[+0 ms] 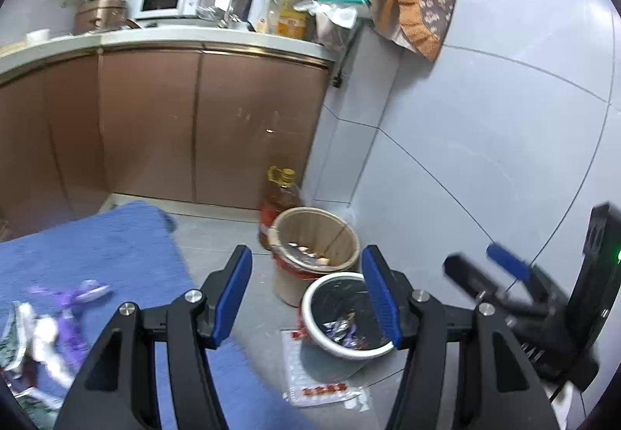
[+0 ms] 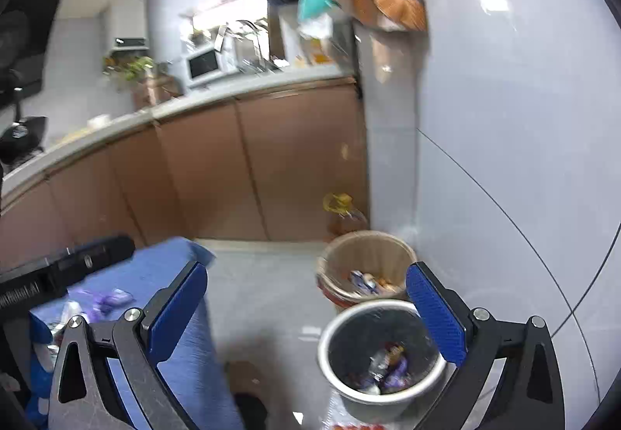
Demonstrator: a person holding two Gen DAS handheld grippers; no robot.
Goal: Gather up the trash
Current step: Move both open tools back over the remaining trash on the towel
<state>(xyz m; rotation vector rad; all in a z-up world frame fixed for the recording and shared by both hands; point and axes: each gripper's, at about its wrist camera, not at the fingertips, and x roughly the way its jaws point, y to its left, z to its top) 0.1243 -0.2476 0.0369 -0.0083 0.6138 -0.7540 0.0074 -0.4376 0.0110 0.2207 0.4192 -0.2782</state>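
A white-rimmed bin lined with a black bag stands on the grey floor and holds several crumpled wrappers. My left gripper hangs open above and in front of it, nothing between its blue pads. My right gripper is open wide and empty over the same bin, whose wrappers lie inside. In the left wrist view the right gripper shows blurred at the right. Purple and silver wrappers lie on a blue mat to the left.
Behind the bin stands a beige bucket with scraps, and an oil bottle beside it. A clear plastic packet lies flat on the floor by the bin. Brown cabinets close off the back, a tiled wall the right.
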